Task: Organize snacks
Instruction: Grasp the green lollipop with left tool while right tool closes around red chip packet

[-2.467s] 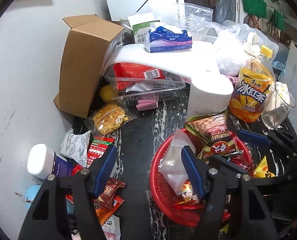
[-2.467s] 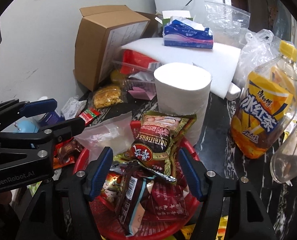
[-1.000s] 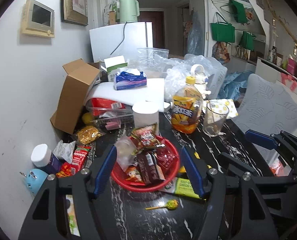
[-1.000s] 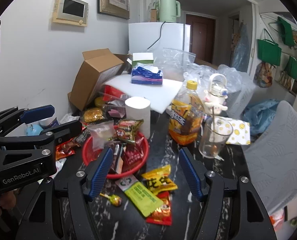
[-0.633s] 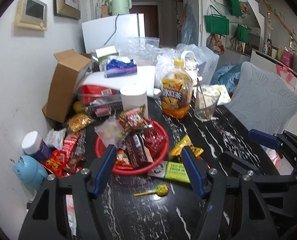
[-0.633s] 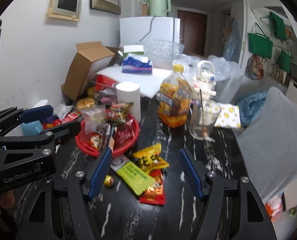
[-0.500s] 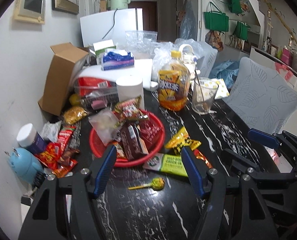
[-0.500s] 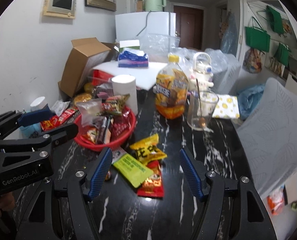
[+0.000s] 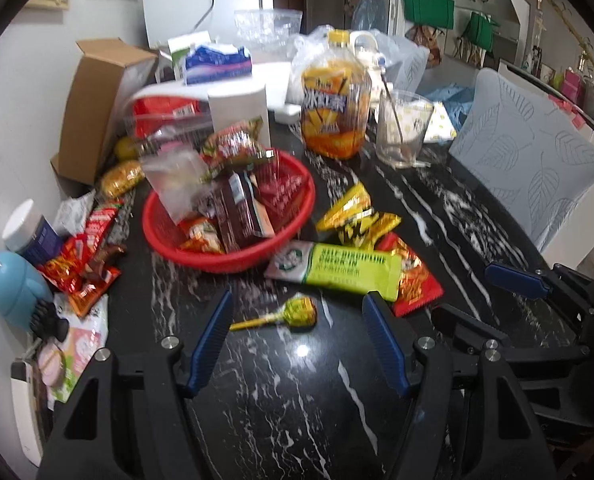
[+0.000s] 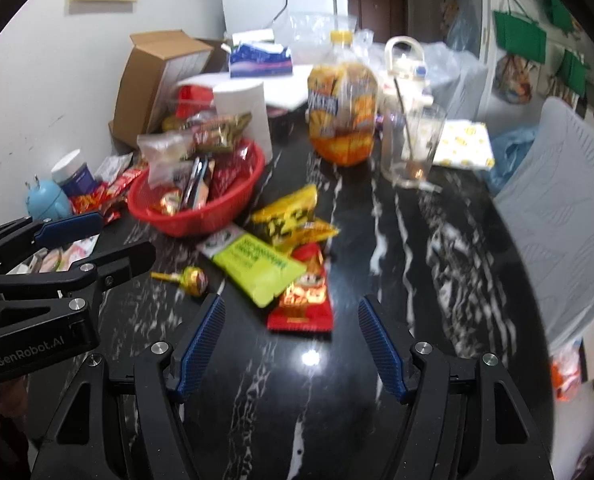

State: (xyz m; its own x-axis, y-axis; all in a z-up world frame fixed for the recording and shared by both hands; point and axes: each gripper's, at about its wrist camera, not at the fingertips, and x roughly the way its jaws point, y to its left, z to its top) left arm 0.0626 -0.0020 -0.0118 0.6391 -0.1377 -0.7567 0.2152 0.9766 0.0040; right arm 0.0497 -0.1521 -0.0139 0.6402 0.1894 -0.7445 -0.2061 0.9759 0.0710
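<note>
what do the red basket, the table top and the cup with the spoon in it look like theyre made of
Red basket: likely plastic, with a fine perforated mesh wall and a uniform bright colour.
Table top: looks like polished black stone or a stone-look slab, with white veins and a sharp light glint.
Cup: clear, either glass or hard plastic; the background shows through it.

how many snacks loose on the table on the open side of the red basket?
4, maybe more hidden: lollipop, green packet, yellow packet beyond it, and red packet partly under the green one, all beside the red basket.
</note>
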